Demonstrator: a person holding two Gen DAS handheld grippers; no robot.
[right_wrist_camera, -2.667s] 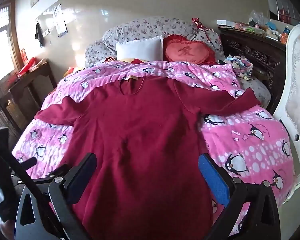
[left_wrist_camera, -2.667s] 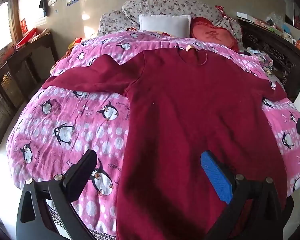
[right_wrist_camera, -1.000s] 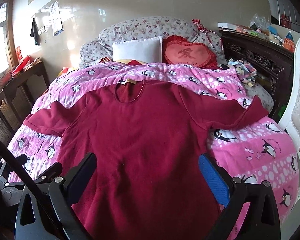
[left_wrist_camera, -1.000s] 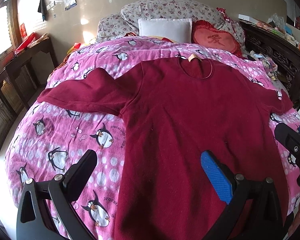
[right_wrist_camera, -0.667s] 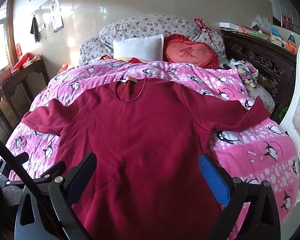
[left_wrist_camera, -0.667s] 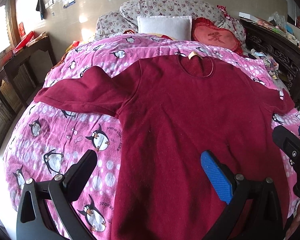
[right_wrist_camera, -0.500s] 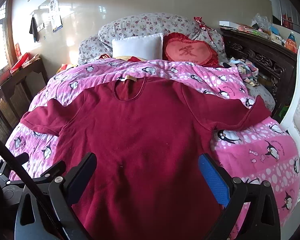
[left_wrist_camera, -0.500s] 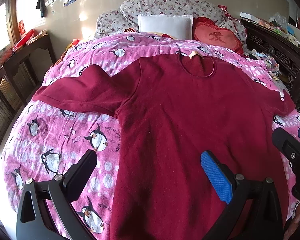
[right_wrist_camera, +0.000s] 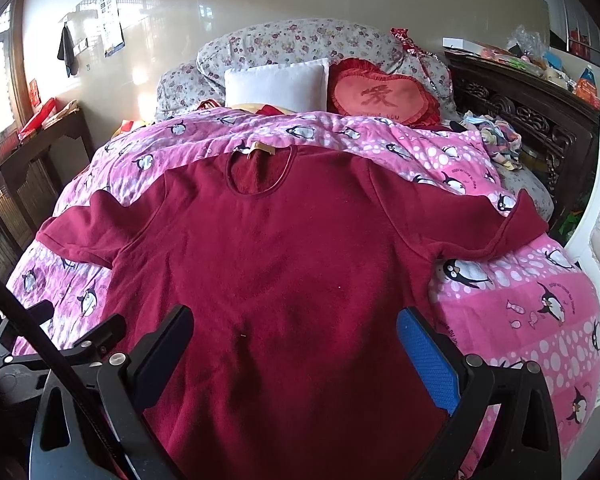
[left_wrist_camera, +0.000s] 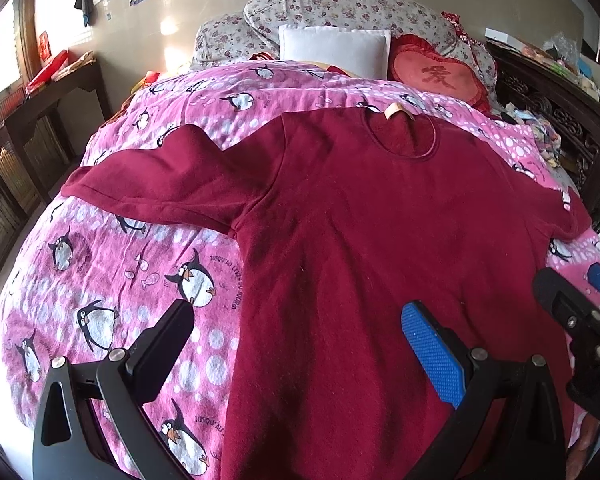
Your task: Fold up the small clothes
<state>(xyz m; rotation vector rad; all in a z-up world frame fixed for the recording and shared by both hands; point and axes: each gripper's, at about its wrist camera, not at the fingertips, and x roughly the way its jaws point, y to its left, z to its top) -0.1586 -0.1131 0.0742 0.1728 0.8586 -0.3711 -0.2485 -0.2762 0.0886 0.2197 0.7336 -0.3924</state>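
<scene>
From the left wrist camera, a bedroom: a bed under a pink penguin-print quilt (left_wrist_camera: 100, 280), with a white pillow (left_wrist_camera: 334, 50) and a red heart-shaped cushion (left_wrist_camera: 436, 74) at its head. A dark red long-sleeved top (left_wrist_camera: 360, 240) lies spread flat on the quilt, front up, both sleeves out to the sides. Its long axis runs from the near hem, out of view below, up to the round neckline (left_wrist_camera: 404, 136), which points toward the pillows. The left gripper (left_wrist_camera: 296, 344) hovers low over the garment's left edge, jaws wide apart and holding nothing; part of the right gripper shows at the frame's right side.

From the right wrist camera, the same bed against a glossy tiled wall, a carved dark wooden cabinet (right_wrist_camera: 520, 112) to the right. The top (right_wrist_camera: 292, 280) lies centred, collar away from the camera, the right sleeve (right_wrist_camera: 480, 224) reaching across the quilt (right_wrist_camera: 520, 304). The right gripper (right_wrist_camera: 296, 348) hangs above the lower body of the top, fingers spread, empty. No fold is visible anywhere: the garment appears only laid out, so every fold seems yet to be made.
</scene>
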